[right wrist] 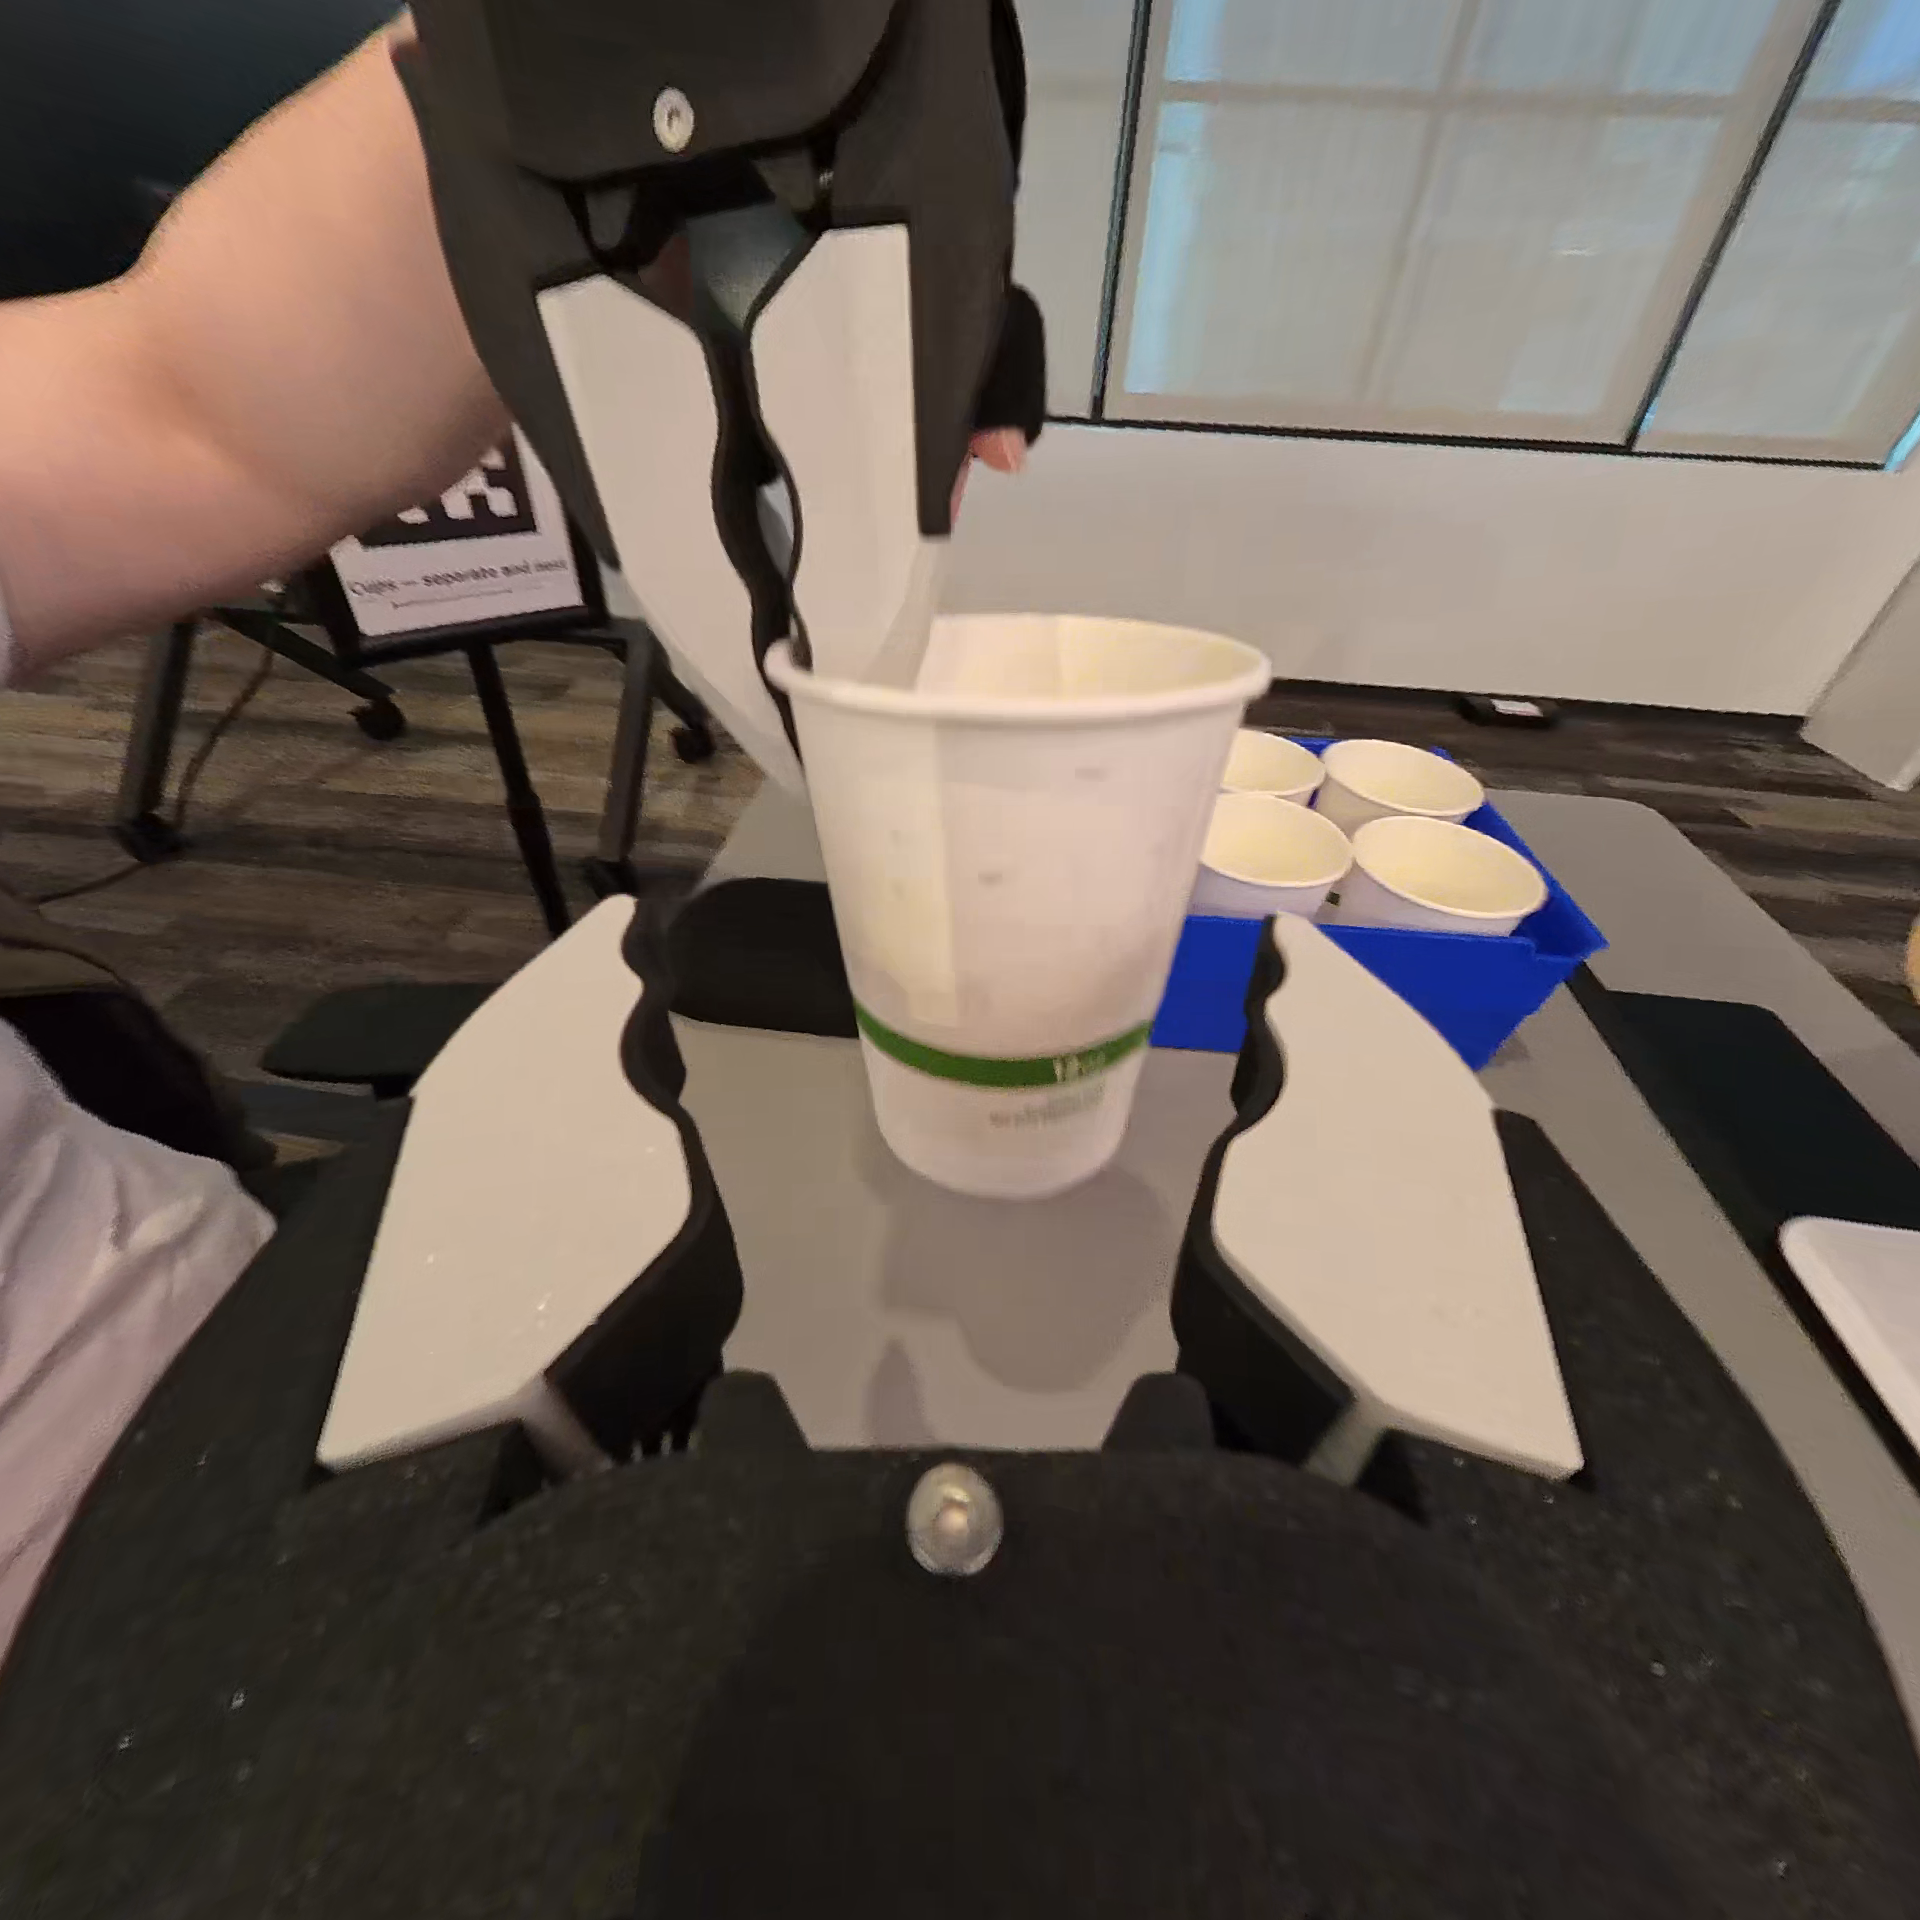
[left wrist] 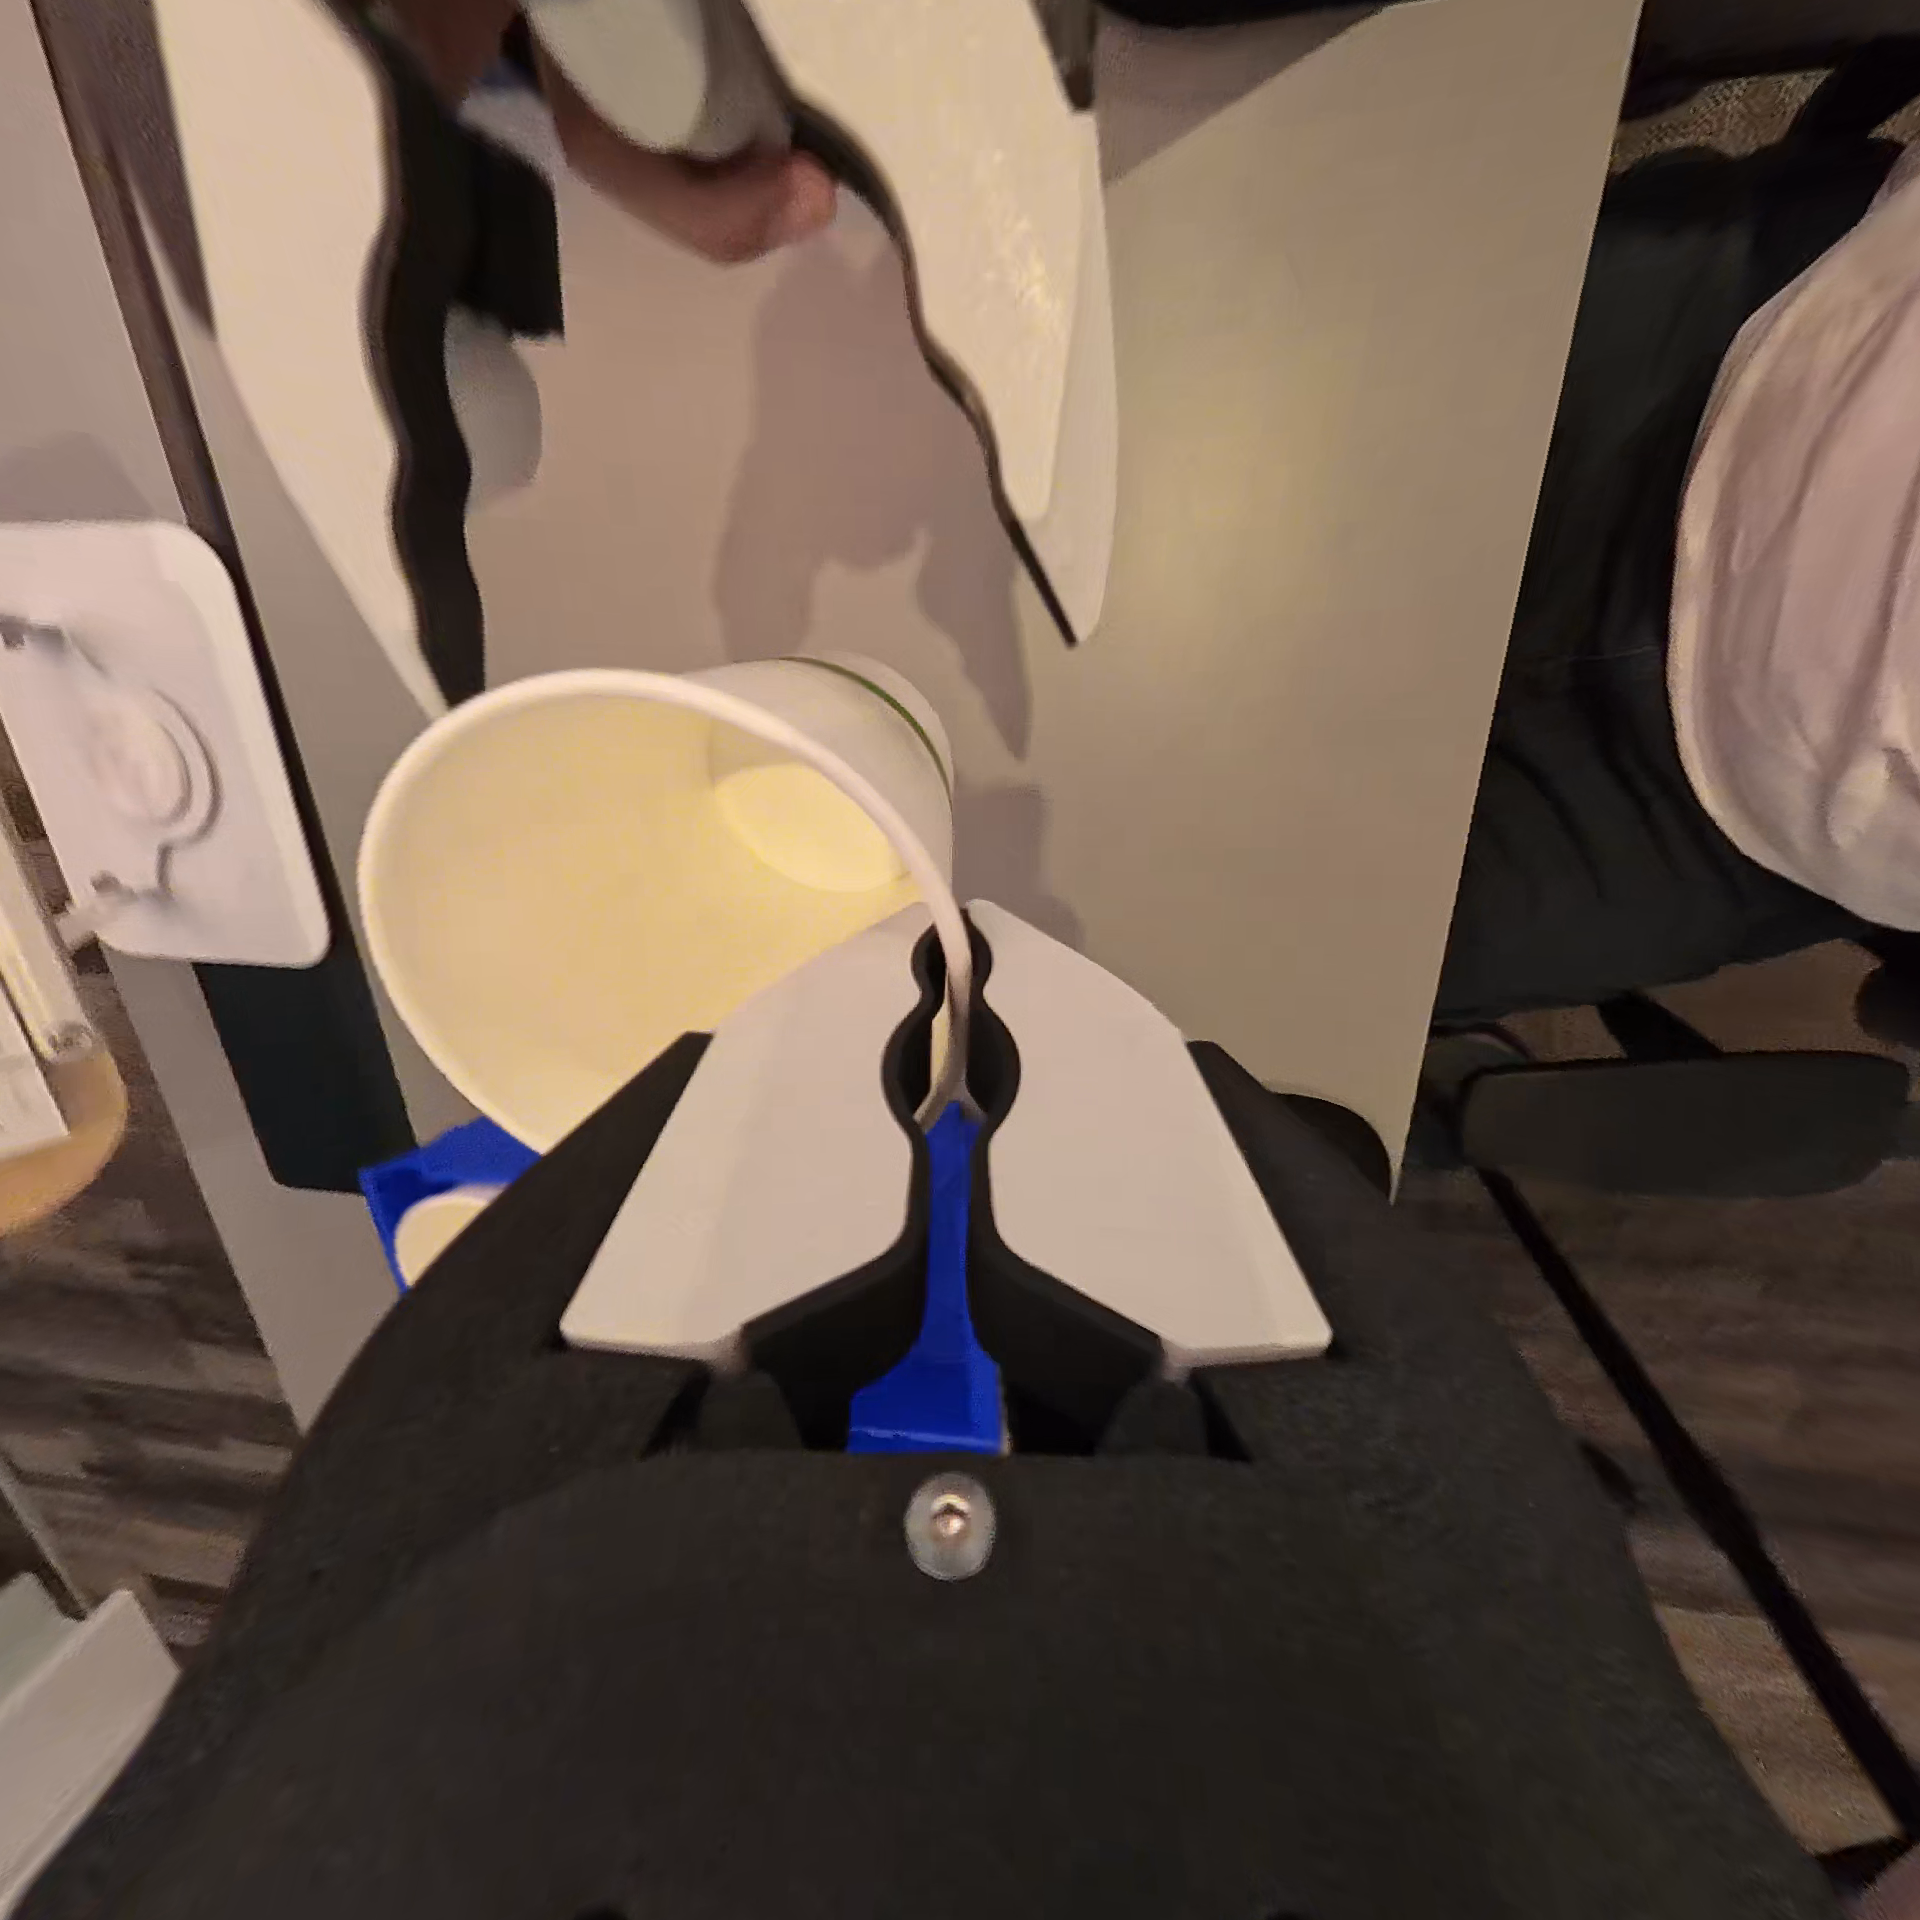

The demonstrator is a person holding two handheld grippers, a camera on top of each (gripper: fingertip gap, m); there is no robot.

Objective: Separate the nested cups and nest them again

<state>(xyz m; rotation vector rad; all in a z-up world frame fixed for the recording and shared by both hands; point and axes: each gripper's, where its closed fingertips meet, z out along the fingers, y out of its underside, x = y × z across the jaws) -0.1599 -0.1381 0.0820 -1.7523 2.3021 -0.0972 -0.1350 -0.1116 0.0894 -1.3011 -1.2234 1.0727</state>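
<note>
left gripper [right wrist: 800,649]: clenched on the rim of the paper cup [right wrist: 1003,904], one finger inside the wall, one outside; it comes down onto the cup from above, a bare forearm [right wrist: 208,416] behind it.
paper cup: white with a green band near its base, hanging upright from the left gripper just above the grey table [right wrist: 935,1299]; its shadow lies below it.
cup from the left wrist view: mouth turned toward the camera, pale inside, nothing in it.
right gripper [right wrist: 951,1049]: released, jaws spread wide, one on each side of the cup's lower half, not touching it.
blue bin [right wrist: 1455,977]: beyond the right gripper's right finger, on the table, holding four white cups [right wrist: 1444,878] mouth up.
sign on a stand [right wrist: 457,540]: far left, past the left gripper, on the floor.
</note>
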